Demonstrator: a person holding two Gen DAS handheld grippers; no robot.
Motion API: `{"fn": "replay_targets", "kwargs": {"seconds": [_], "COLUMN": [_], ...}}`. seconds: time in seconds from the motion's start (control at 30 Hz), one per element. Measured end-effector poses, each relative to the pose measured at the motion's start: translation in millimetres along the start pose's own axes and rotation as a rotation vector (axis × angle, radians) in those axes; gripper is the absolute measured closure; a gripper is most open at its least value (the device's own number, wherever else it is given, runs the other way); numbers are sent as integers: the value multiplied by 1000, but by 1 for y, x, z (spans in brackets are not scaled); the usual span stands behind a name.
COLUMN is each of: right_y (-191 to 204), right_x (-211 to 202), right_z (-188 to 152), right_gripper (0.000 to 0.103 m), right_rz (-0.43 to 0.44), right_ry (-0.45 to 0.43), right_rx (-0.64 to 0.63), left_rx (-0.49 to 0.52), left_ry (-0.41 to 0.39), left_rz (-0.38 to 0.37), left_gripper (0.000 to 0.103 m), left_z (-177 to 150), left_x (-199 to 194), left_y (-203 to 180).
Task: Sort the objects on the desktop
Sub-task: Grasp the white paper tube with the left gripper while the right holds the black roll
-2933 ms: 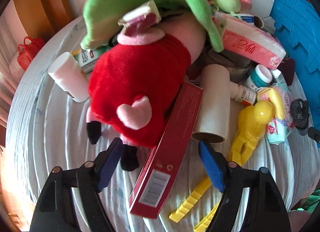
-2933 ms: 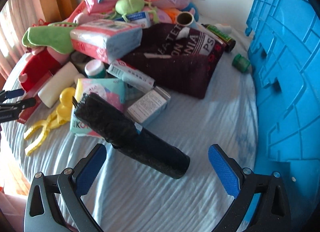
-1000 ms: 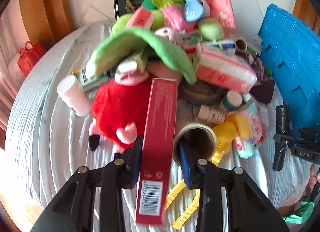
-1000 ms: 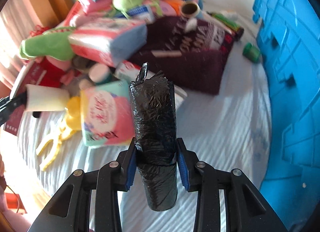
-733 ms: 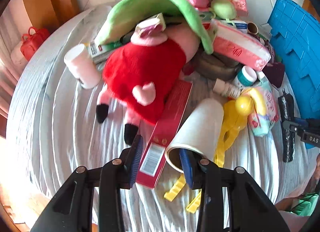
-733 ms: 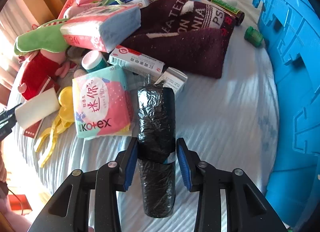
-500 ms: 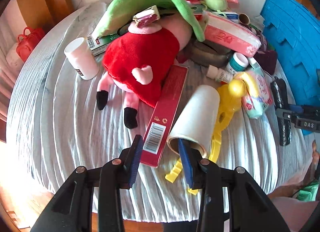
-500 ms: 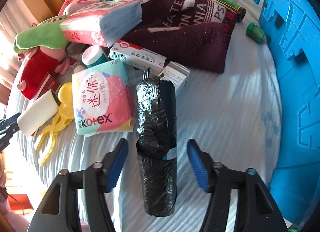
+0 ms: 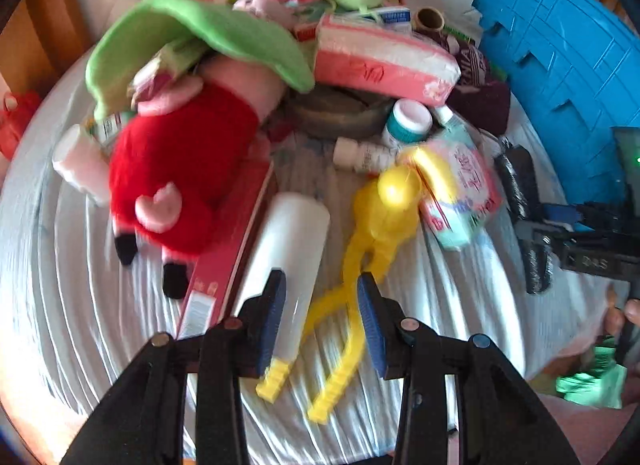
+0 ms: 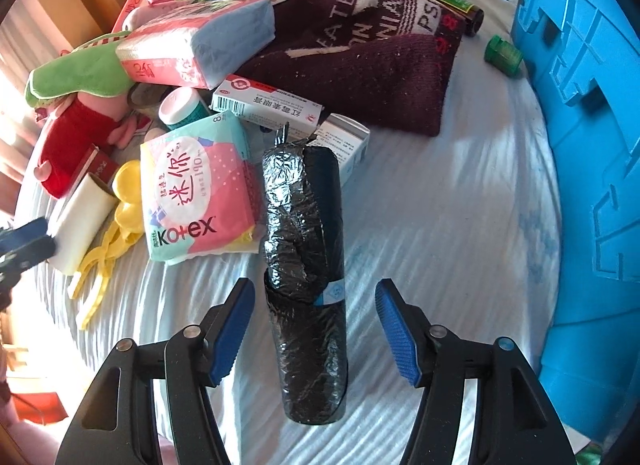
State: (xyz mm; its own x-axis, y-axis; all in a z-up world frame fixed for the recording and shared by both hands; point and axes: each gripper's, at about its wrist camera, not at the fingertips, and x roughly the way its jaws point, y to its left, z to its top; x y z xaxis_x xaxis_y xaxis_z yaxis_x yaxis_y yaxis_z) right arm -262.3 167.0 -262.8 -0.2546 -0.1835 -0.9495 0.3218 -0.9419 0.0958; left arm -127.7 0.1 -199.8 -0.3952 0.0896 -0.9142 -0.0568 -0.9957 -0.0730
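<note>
My left gripper (image 9: 320,277) points down at the table, open by a narrow gap. A white paper roll (image 9: 288,241) lies under it, its near end behind the left finger (image 9: 272,317), with space between the roll and the right pad. The yellow tongs (image 9: 380,217) show through that space. A long red box (image 9: 228,261) lies flat just left of the roll. My right gripper (image 10: 313,285) stands open over a black plastic-wrapped roll (image 10: 304,249) that lies on the sheet between its pads, touching neither.
A heap fills the back and left: a red plush pig (image 9: 180,161), a green plush (image 9: 192,29), a tissue pack (image 10: 192,49), a Kotex pack (image 10: 192,193), medicine boxes and a maroon knit (image 10: 360,65). A blue crate (image 10: 580,105) walls the right side. A person's hand (image 9: 624,313) shows at the right.
The left gripper let go of the red box, which now lies flat, and moved low over the white roll. The right gripper opened; the black roll lies on the sheet.
</note>
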Motion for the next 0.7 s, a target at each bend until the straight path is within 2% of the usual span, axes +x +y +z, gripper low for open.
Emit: {"fn": "replay_targets", "kwargs": {"seconds": [0.07, 0.13, 0.17, 0.37, 0.5, 0.53, 0.57, 0.6, 0.67, 0.7], "right_y": [-2, -4, -5, -10, -11, -12, -13, -13, -15, -15], "right_x": [-1, -2, -2, 0, 0, 0, 1, 2, 4, 5], "right_z": [-1, -2, -3, -3, -1, 0, 0, 1, 2, 3], "right_gripper": [45, 51, 52, 53, 52, 52, 52, 52, 51, 47], "right_rz": [-2, 1, 2, 13, 15, 16, 16, 17, 19, 20], "right_ry": [1, 5, 8, 19, 20, 21, 24, 27, 31, 32], "right_rx": [-4, -3, -4, 2, -4, -6, -6, -5, -3, -1], "left_rx": [12, -3, -7, 9, -6, -2, 8, 22, 51, 86], "left_ry": [5, 44, 54, 61, -10, -10, 2, 20, 56, 16], "left_rz": [15, -68, -71, -44, -6, 4, 18, 40, 70, 95], "left_gripper": [67, 67, 67, 67, 67, 60, 45, 39, 35, 35], "left_z": [6, 9, 9, 7, 8, 9, 10, 11, 9, 7], "left_x": [4, 6, 8, 9, -15, -16, -12, -7, 10, 9], "left_y": [-3, -3, -4, -7, 5, 7, 8, 8, 6, 1]}}
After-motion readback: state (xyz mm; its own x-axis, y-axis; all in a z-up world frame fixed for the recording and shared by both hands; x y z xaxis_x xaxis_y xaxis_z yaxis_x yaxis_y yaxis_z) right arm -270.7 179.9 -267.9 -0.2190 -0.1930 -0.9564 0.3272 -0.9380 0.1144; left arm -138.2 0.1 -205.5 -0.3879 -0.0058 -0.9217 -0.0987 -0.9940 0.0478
